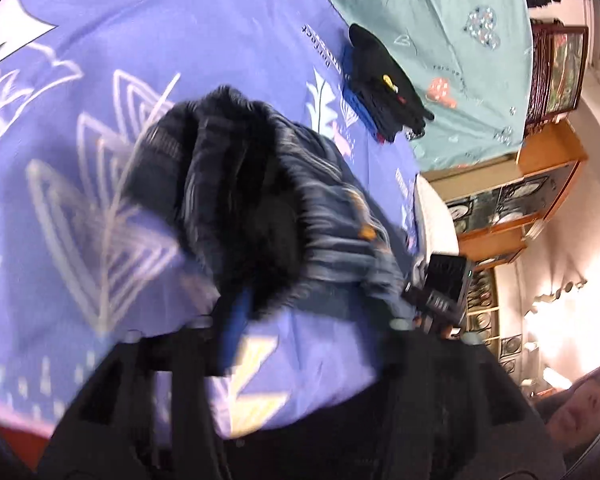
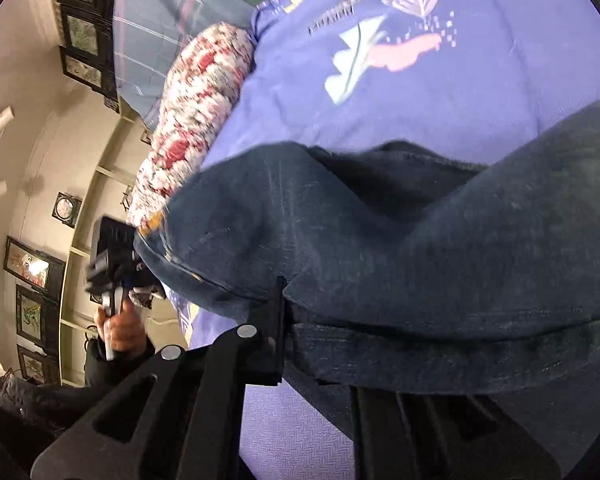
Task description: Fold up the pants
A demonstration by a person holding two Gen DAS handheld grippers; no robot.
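Jeans (image 2: 400, 264) are seen bunched in a heap on the purple printed bedsheet (image 1: 80, 60), near the bed's edge. The right gripper (image 2: 320, 344) is clamped on a thick seamed band of the denim, its fingers (image 2: 276, 320) drawn together on the cloth. The left gripper (image 1: 300, 344) is held just short of the heap with its fingers (image 1: 236, 320) apart and nothing but sheet between them. For the fold to be made well, a matching edge should probably be pinched by the left before the cloth is drawn taut and flat. A folded dark pile (image 1: 384, 84) is left lying farther off.
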